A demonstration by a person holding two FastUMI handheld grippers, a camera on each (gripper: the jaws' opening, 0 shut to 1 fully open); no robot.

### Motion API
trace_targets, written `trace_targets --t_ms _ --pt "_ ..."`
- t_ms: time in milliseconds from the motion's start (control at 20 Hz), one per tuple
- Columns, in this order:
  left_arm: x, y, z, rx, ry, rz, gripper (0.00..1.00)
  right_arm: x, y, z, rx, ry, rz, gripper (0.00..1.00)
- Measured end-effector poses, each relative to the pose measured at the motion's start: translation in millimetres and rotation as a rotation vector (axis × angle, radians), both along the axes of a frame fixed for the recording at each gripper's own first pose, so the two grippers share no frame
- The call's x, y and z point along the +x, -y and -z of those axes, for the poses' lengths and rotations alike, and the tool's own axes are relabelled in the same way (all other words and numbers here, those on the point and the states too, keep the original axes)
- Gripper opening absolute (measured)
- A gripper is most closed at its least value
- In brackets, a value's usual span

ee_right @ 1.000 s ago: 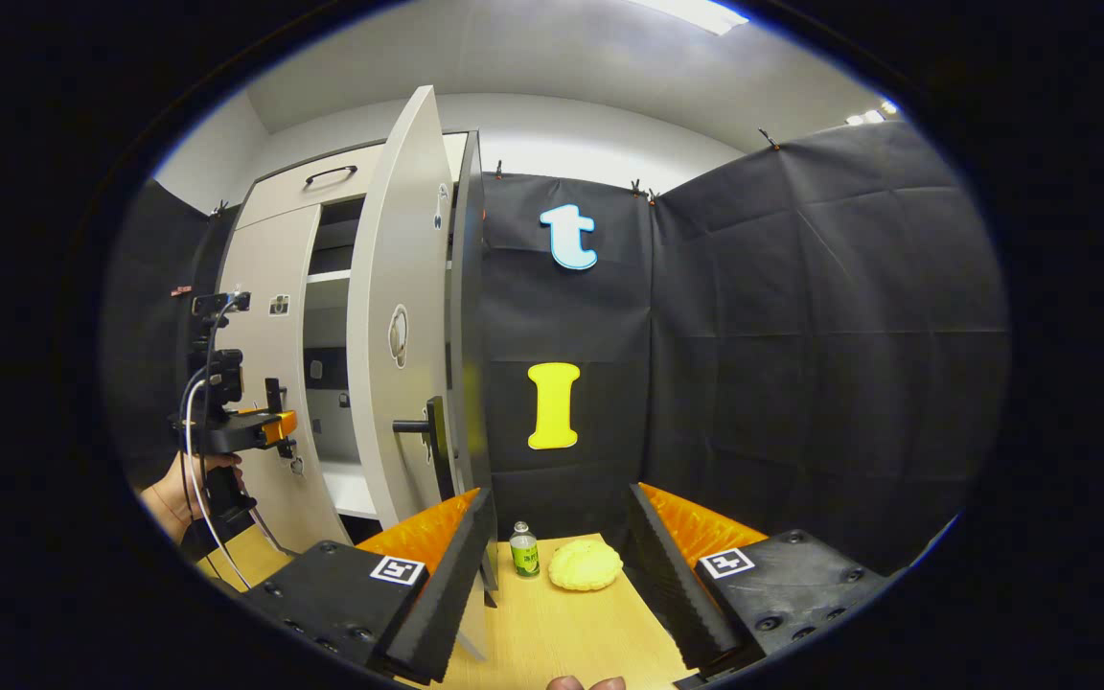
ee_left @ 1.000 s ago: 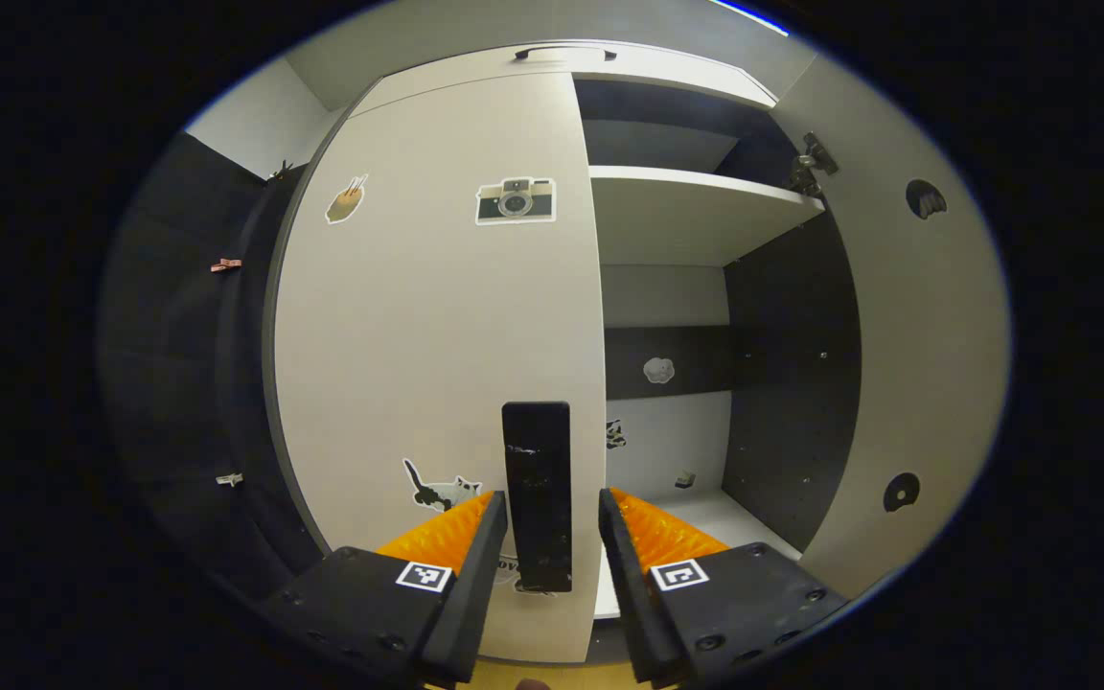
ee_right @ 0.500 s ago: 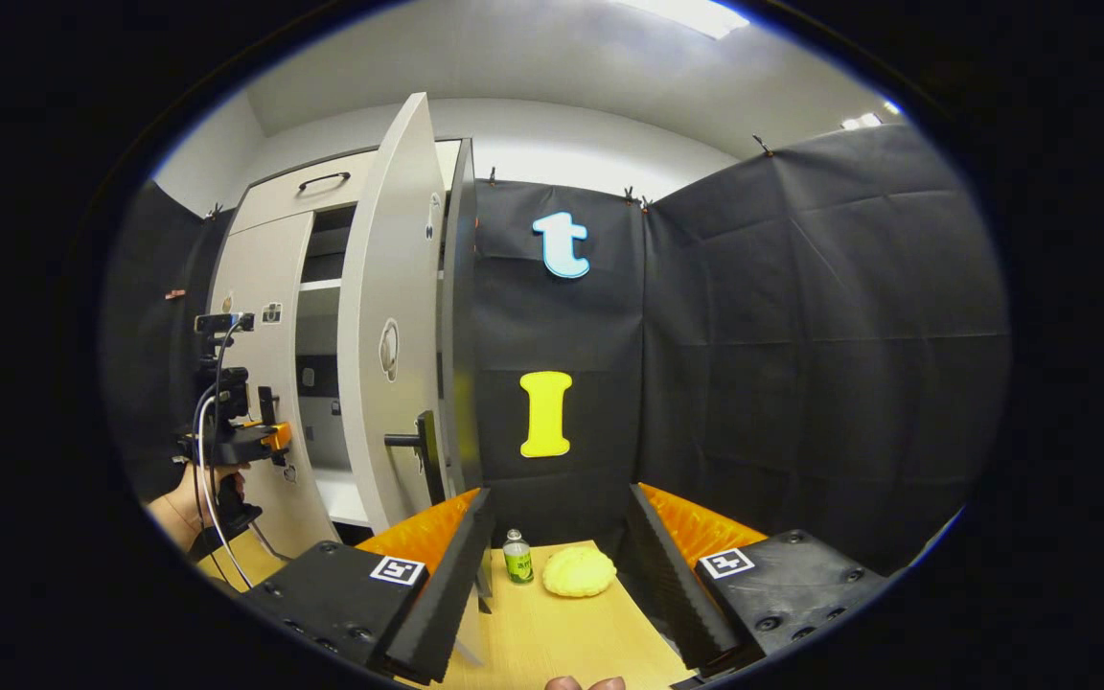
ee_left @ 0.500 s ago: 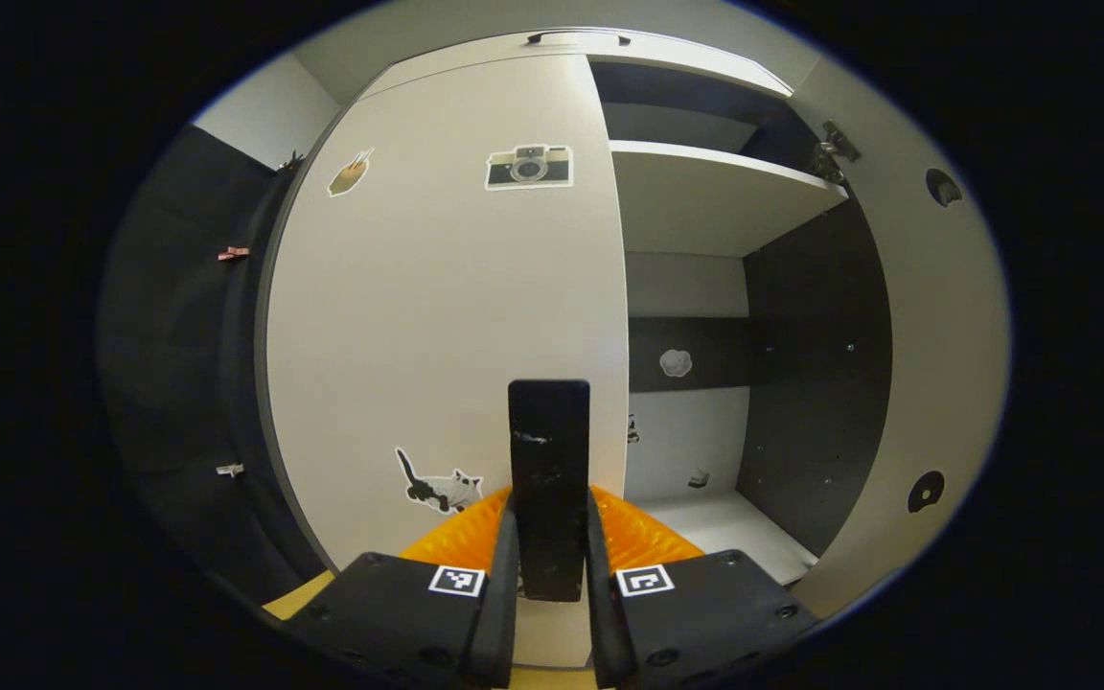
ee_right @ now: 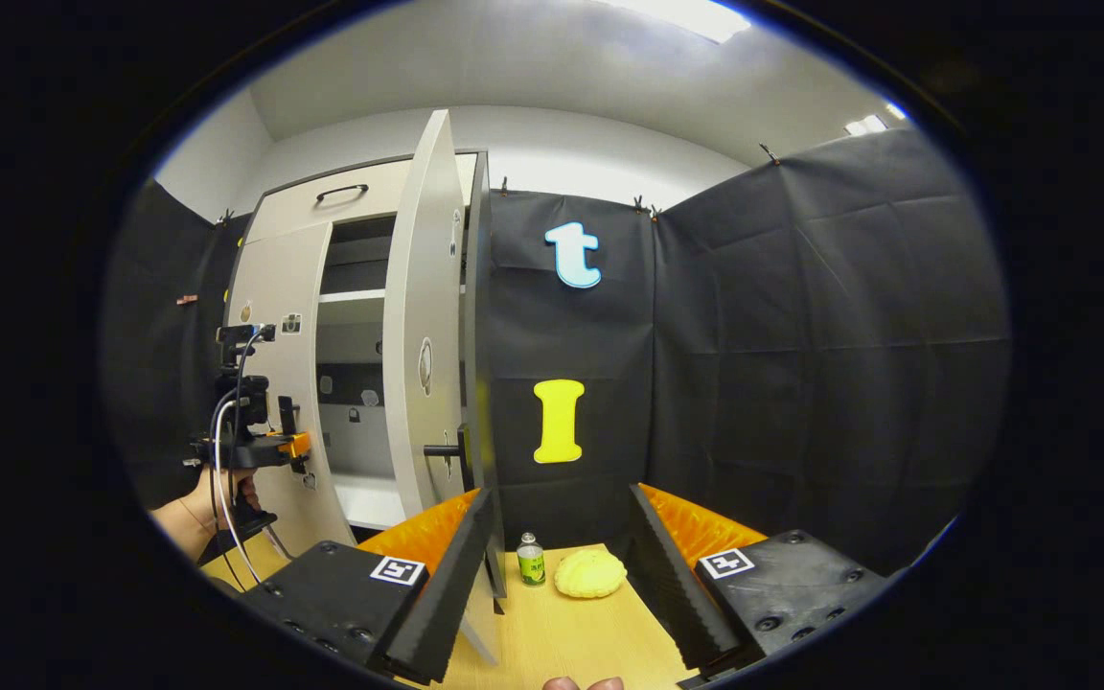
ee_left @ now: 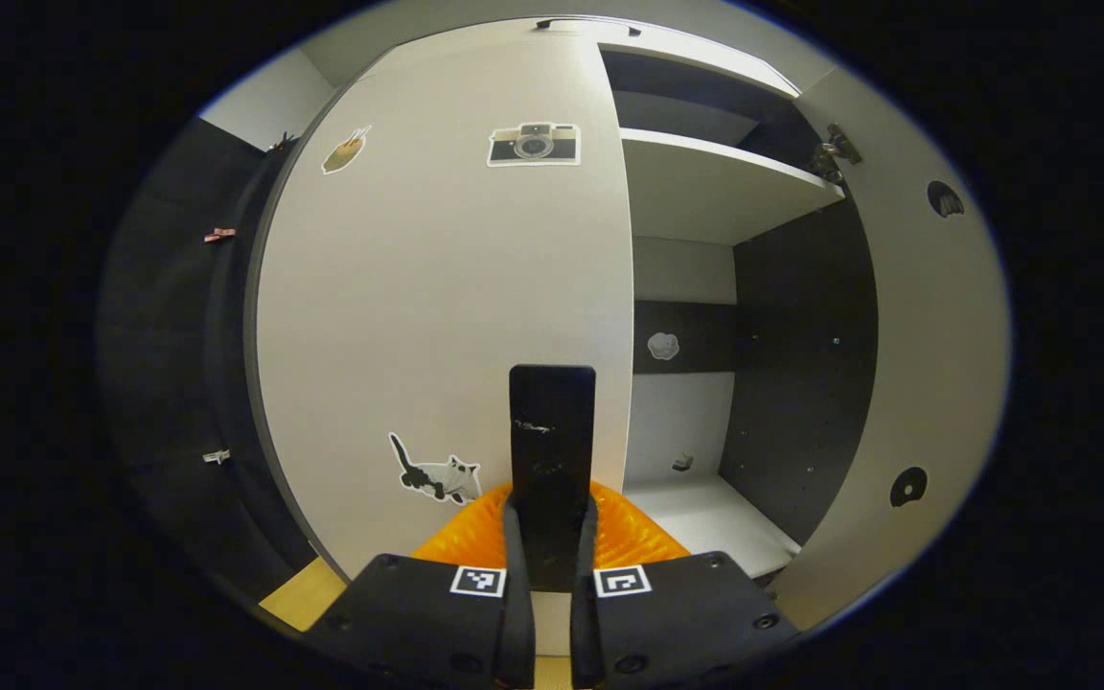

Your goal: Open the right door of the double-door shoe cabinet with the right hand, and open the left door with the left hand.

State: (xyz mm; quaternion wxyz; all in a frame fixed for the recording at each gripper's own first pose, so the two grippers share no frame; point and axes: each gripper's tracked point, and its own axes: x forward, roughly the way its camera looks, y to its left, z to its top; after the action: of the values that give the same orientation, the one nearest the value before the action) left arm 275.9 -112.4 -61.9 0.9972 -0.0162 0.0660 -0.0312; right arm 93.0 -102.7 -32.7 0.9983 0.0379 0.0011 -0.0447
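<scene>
Already, with the right door (ee_right: 423, 355) swung wide left of the idle, spread right gripper (ee_right: 557, 575), the left gripper (ee_left: 549, 594) sat clamped on the left door's handle (ee_left: 552, 450) straight ahead, likely needing an outward pull.

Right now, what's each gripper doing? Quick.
Left gripper: closed on the left door's black handle; the left door is not yet swung out.
Right gripper: open, holding nothing, apart from the opened right door.
</scene>
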Motion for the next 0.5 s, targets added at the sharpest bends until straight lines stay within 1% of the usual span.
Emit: trace_targets --t_ms 200,350,500 --pt "-6.8 -4.6 0.8 -0.035 -0.013 0.049 0.18 -4.6 -8.6 -0.6 0.036 -0.001 -0.008 0.88" --pt "-8.3 -8.3 1.2 -0.03 -0.006 0.045 0.18 -13.1 -18.2 -5.6 0.026 0.013 -0.016 0.88" --pt "-9.1 -9.7 1.3 -0.054 -0.01 0.041 0.18 -16.8 -32.1 -10.0 0.018 0.021 -0.029 0.88"
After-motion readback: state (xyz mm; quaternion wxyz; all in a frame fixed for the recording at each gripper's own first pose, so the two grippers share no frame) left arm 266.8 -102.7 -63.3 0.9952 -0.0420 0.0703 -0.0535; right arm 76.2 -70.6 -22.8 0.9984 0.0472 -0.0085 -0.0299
